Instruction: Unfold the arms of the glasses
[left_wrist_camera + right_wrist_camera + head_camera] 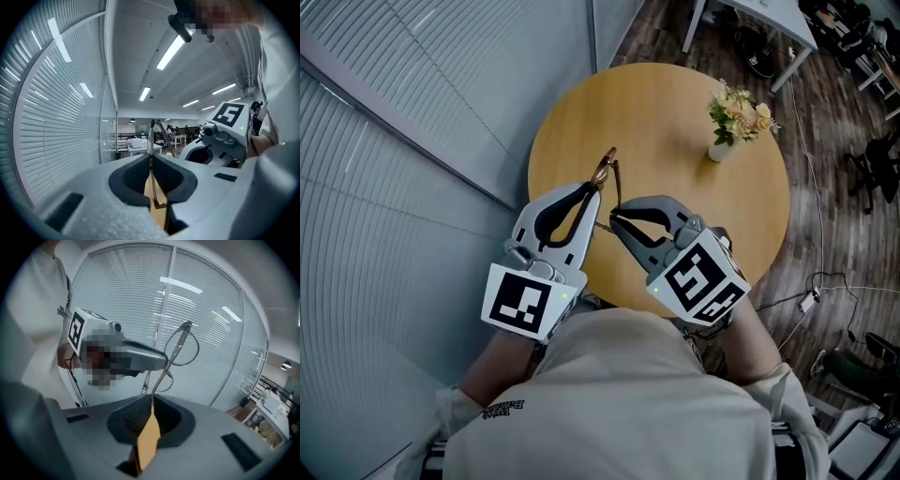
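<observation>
Open table (656, 112) surface lies ahead of both tools. A flower vase (724, 142) stands well ahead and right of the right tool (614, 217). The blind-covered glass wall (441, 122) bounds the left tool (596, 191) on its left. The glasses (607, 172) bridge the narrow gap between the tools.

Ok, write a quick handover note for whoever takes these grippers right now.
Left gripper: shut on the glasses, near the frame.
Right gripper: shut on a thin arm of the glasses.
Glasses: held in the air between both grippers, above the table; the vase stands well clear.
Done: glasses are up, one arm is gripped.
Left: swing that arm fully out, then the other. How far either arm is open can't be told.
</observation>
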